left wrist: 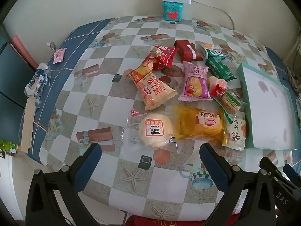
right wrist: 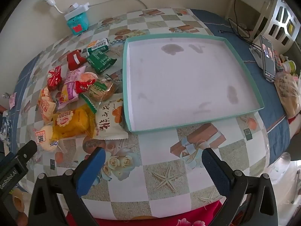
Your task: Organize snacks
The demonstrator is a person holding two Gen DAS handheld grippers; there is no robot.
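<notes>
On the checked tablecloth (left wrist: 105,101) we see a loose heap of wrapped snacks (left wrist: 188,90). In the left wrist view it spreads from the centre toward 2 o'clock: a round pale bun (left wrist: 155,130) in clear film nearest us, a yellow bread pack (left wrist: 200,125) touching it at 3 o'clock, an orange-and-cream pouch (left wrist: 153,90) and a pink pouch (left wrist: 194,83) beyond, then red packs (left wrist: 163,56) and green packs (left wrist: 219,67) at the far edge. A white pouch with black brush lettering (right wrist: 111,121) lies at the heap's near right corner.

To the right of the heap sits a shallow teal-rimmed tray (right wrist: 242,62) with a white, faintly stained floor; we see nothing in it. The white pouch touches or nearly touches its left wall.

The left gripper (left wrist: 150,152) hangs with its blue-padded fingers spread wide, gripping nothing; the bun lies just beyond the gap between them, toward 12 o'clock, not touching either pad. The right gripper (right wrist: 153,155) is likewise wide open and empty over bare cloth; the tray's near rim lies at its 12 o'clock, and the heap sits at 10 o'clock, clear of the fingers. A teal box (right wrist: 78,23) stands by the wall at 11 o'clock.
</notes>
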